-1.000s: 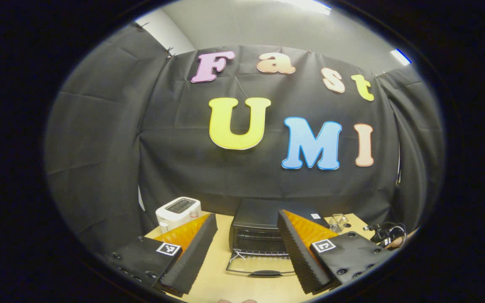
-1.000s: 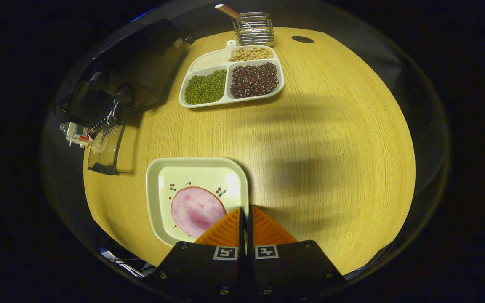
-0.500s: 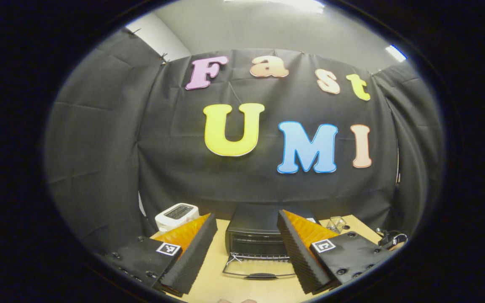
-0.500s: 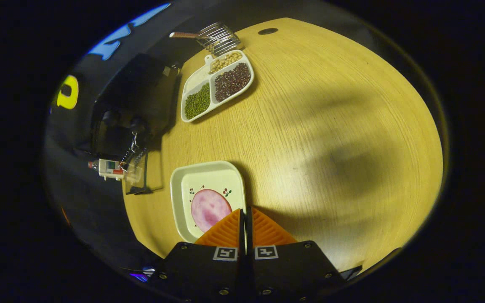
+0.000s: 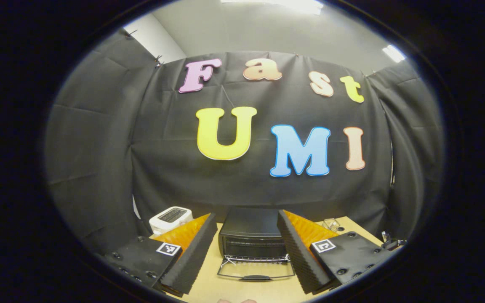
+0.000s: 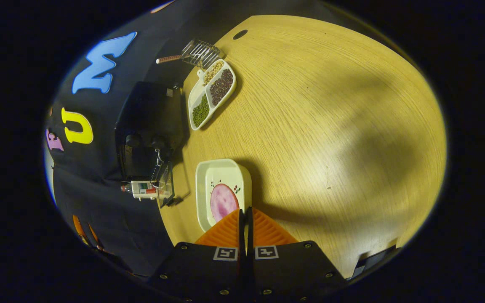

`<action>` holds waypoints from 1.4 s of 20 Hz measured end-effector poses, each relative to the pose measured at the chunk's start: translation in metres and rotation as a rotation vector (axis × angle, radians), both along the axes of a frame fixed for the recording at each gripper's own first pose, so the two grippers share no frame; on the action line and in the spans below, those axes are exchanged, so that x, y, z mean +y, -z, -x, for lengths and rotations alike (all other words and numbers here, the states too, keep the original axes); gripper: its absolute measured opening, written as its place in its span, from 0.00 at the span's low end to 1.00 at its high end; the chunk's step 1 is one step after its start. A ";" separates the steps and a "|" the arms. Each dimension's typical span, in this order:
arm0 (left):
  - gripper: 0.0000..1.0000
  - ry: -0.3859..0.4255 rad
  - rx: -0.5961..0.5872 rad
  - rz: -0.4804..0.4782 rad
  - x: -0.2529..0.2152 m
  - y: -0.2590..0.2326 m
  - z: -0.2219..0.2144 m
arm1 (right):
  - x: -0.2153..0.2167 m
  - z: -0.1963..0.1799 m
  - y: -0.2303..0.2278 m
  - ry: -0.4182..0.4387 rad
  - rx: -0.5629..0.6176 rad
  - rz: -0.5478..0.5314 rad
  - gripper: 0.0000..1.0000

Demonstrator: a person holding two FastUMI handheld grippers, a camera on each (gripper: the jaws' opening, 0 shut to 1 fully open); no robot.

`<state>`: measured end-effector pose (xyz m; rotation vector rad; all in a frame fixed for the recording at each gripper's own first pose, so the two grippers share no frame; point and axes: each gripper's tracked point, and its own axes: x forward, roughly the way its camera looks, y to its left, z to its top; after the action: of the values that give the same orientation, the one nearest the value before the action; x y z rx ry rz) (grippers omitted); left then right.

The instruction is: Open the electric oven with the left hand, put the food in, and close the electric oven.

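The black electric oven (image 5: 251, 229) stands at the back of the wooden table with its glass door (image 5: 256, 269) folded down flat. My left gripper (image 5: 246, 215) is open in front of the oven, touching nothing. In the right gripper view the oven (image 6: 150, 120) lies to the left with its door (image 6: 167, 185) hanging open. A square white plate (image 6: 215, 174) carries a pink slice of ham (image 6: 223, 202). My right gripper (image 6: 245, 210) is shut on the plate's near rim and holds it above the table, where it casts a shadow.
A white toaster (image 5: 170, 216) sits left of the oven. A divided tray of beans (image 6: 211, 94) and a wire holder (image 6: 200, 52) stand beside the oven at the back. The wooden table (image 6: 318, 126) spreads out to the right of the plate.
My right gripper has risen and swung round with the plate, so the table looks farther away and the oven nearer the middle. The left gripper has drifted slightly and stays open.
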<state>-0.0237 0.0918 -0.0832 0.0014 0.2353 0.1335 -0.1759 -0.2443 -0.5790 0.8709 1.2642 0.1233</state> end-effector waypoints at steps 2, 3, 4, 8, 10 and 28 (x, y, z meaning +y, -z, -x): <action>1.00 0.014 -0.004 0.003 0.000 -0.001 -0.001 | 0.010 0.008 -0.003 0.035 -0.021 -0.040 0.01; 1.00 0.020 -0.008 0.003 0.001 -0.003 -0.003 | 0.016 0.013 -0.006 0.054 -0.032 -0.068 0.00; 1.00 0.025 -0.012 0.006 0.002 -0.004 -0.002 | 0.023 0.016 -0.010 0.077 -0.043 -0.098 0.01; 1.00 0.042 -0.040 0.002 0.009 -0.016 -0.002 | 0.051 0.014 -0.032 0.167 -0.083 -0.178 0.01; 1.00 0.055 -0.054 -0.005 0.011 -0.020 -0.004 | 0.069 0.015 -0.042 0.188 -0.112 -0.192 0.01; 0.92 0.039 -0.069 0.021 0.078 -0.030 0.018 | 0.243 -0.061 -0.076 0.368 -0.209 -0.210 0.01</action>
<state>-0.0418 0.1703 -0.0530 -0.0192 0.1680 0.0923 -0.1149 -0.0017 -0.5030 1.2256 0.8904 0.0514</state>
